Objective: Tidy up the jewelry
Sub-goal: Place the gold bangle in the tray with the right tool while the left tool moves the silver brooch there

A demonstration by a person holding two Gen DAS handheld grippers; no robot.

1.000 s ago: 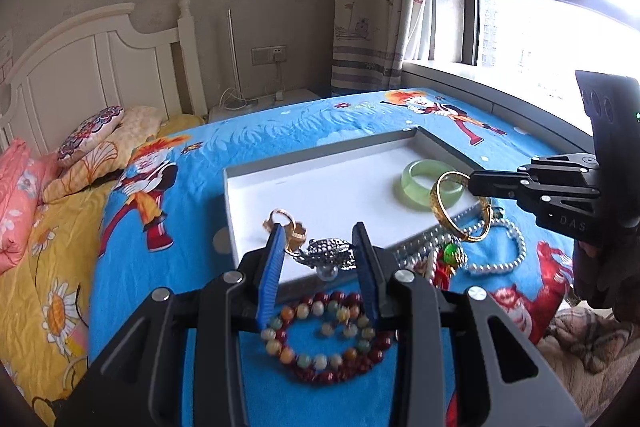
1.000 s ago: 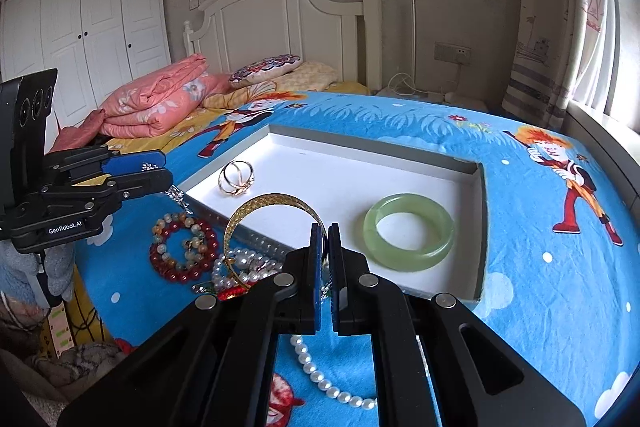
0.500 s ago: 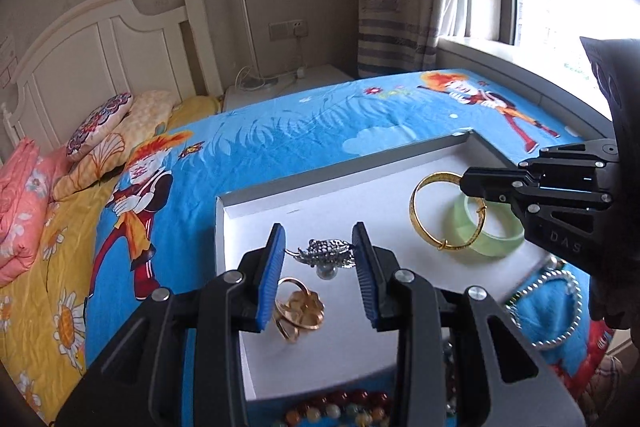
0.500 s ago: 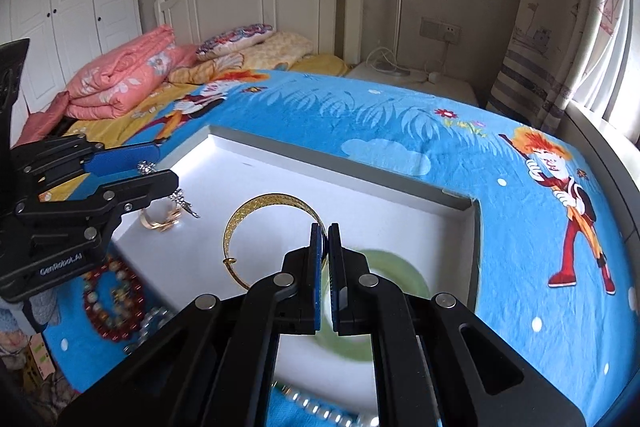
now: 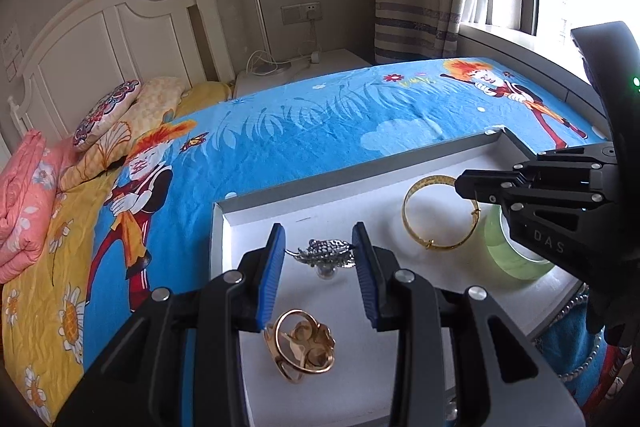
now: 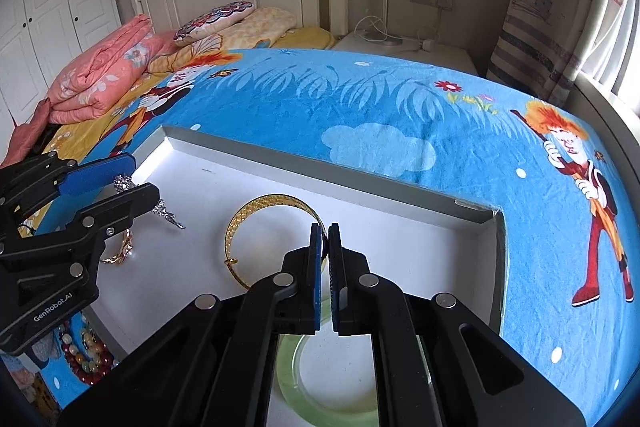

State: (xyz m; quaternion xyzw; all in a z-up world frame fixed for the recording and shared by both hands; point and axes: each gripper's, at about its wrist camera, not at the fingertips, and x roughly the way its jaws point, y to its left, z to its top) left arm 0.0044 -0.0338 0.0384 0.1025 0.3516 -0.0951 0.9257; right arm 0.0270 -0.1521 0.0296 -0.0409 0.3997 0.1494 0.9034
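My right fingers (image 6: 325, 239) pinch the thin, textured gold bangle (image 6: 256, 223); my left fingers (image 5: 319, 251), spread, clamp a silver filigree brooch (image 5: 326, 253) over the white tray (image 6: 224, 267).

Inside the white tray (image 6: 280, 187), the widest bare floor lies at centre and toward the far wall, upper middle of the right wrist view. The left gripper (image 5: 320, 259), clamping a silver brooch (image 5: 326, 253), blocks the left side, above a gold ring (image 5: 302, 345). The right gripper (image 6: 324, 239), pinching a gold bangle (image 6: 240, 223), and the green jade bangle (image 6: 296, 391) below it fill the lower middle. The tray's raised rim bounds every approach.
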